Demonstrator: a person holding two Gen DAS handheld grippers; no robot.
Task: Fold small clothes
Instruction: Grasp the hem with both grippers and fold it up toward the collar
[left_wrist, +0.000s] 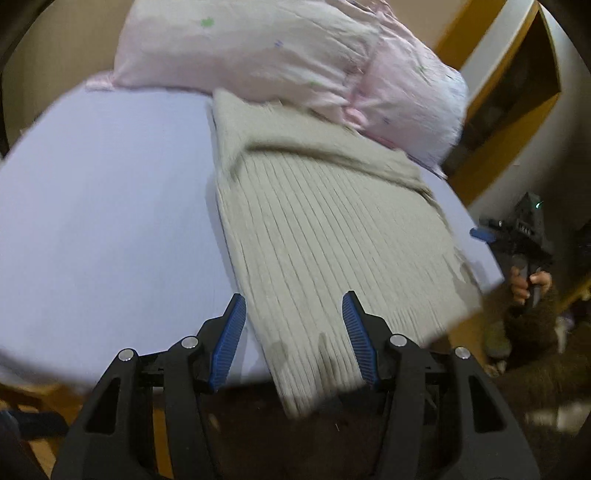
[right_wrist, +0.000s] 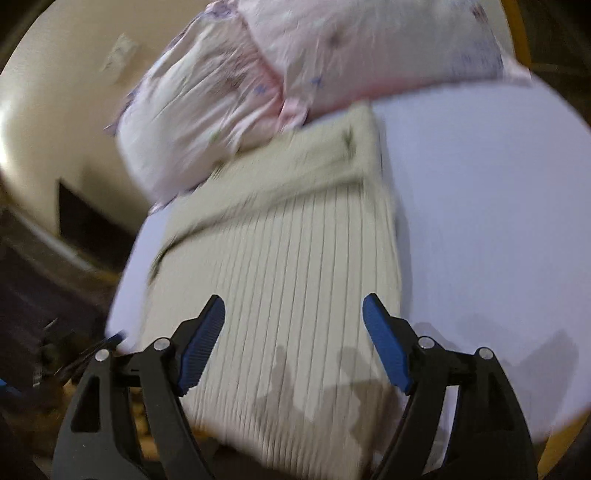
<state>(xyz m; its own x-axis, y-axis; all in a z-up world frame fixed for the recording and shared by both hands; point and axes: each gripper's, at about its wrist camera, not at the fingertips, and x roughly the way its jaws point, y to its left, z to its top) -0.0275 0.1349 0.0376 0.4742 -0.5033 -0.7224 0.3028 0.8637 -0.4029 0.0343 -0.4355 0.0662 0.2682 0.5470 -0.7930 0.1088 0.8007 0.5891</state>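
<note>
A grey ribbed knit garment (left_wrist: 325, 236) lies flat on a pale lilac bed sheet (left_wrist: 110, 221), its near hem hanging over the bed's front edge. My left gripper (left_wrist: 293, 306) is open and empty, just above the hem near its left side. In the right wrist view the same garment (right_wrist: 288, 280) lies lengthwise, and my right gripper (right_wrist: 293, 308) is open and empty above its near end. The right gripper also shows in the left wrist view (left_wrist: 517, 236), held by a hand past the bed's right edge. Both views are motion blurred.
Pink floral pillows (left_wrist: 288, 62) sit at the far end of the bed, touching the garment's far edge; they also show in the right wrist view (right_wrist: 280, 74). A yellow-framed opening (left_wrist: 517, 96) is at the right. Bare sheet (right_wrist: 480, 221) lies beside the garment.
</note>
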